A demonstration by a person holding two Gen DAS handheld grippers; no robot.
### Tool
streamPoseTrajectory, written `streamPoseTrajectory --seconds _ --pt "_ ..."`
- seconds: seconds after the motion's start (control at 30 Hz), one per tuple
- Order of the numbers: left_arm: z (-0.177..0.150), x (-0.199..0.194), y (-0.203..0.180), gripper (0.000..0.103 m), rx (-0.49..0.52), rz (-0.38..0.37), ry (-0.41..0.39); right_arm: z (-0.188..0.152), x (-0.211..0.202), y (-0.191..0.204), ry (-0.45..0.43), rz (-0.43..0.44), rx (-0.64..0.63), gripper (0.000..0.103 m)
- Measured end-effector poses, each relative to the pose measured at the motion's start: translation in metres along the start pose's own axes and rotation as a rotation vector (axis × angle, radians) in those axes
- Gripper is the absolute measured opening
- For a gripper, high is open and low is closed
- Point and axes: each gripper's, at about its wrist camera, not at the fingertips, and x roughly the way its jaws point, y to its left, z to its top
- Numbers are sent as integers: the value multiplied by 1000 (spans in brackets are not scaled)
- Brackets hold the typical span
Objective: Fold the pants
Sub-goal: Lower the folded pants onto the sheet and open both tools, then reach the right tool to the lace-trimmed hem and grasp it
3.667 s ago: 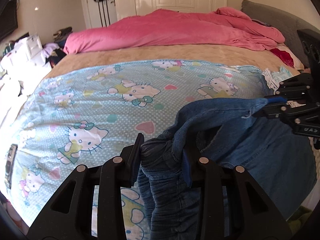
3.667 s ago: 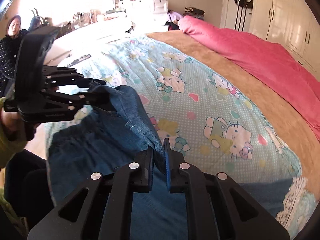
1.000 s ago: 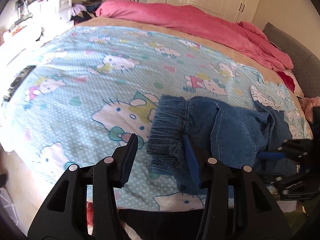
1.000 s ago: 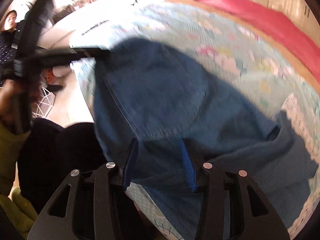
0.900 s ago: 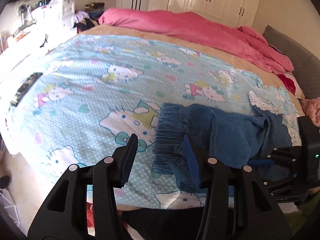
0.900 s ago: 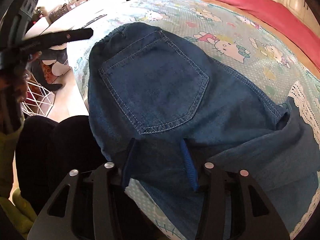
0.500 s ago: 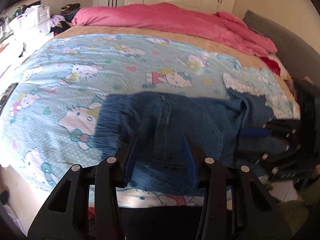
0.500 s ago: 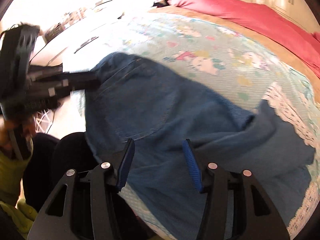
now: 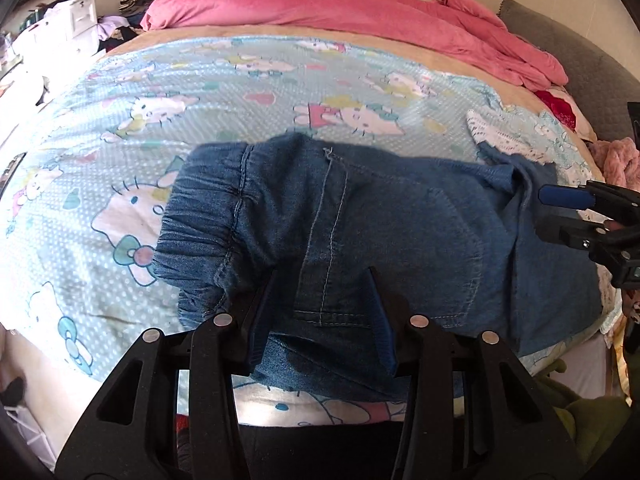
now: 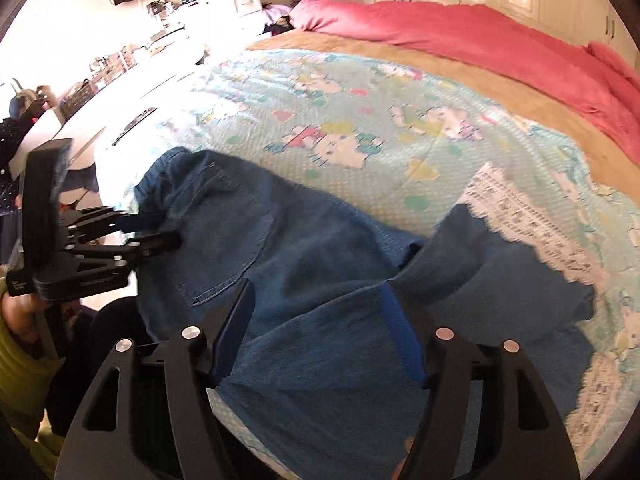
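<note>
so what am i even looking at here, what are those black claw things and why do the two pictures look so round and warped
There is no robot: a person holds a black two-fingered grabbing tool in each hand, each with a wide-angle camera looking along its fingers, hence the round warping. One picture comes from the left gripper, the other from the right gripper; each also shows the other tool at its edge. On the light blue cartoon-cat bedsheet lies a pair of blue denim pants, partly folded, elastic waistband towards the left tool. A pink duvet is bunched at the far side. The left fingers stand apart over the denim without pinching it; the right fingers are opening, with cloth below them. Nothing appears to be held.
</note>
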Motion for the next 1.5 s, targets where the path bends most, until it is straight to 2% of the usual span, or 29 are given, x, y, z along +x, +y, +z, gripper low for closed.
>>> streamPoseTrajectory --seconds 0.03,0.17,0.3,0.53,0.8,1.03,1.27,1.5 --pt "2 -6 -1 36 -1 -3 -15 2 -5 -4 -13 -7 5 64" --pt "10 -34 -1 50 -6 -5 -91 8 -19 -21 -50 -54 34 64" --pt "16 -48 -5 58 -3 -14 -123 12 -28 -41 -66 -89 71 64" --pt "21 -52 -24 74 26 -40 -127 28 -26 -61 -64 -106 88 64" --pt "25 -41 -47 92 51 -91 -109 59 -1 -88 -20 -112 113 64" --pt "28 -22 -68 93 87 -99 -73 77 21 -115 23 -121 148 64" --pt "24 -4 -90 93 113 -161 -17 90 32 -148 60 -170 165 64" --pt "21 9 -109 93 139 -202 17 101 56 -158 120 -133 152 64"
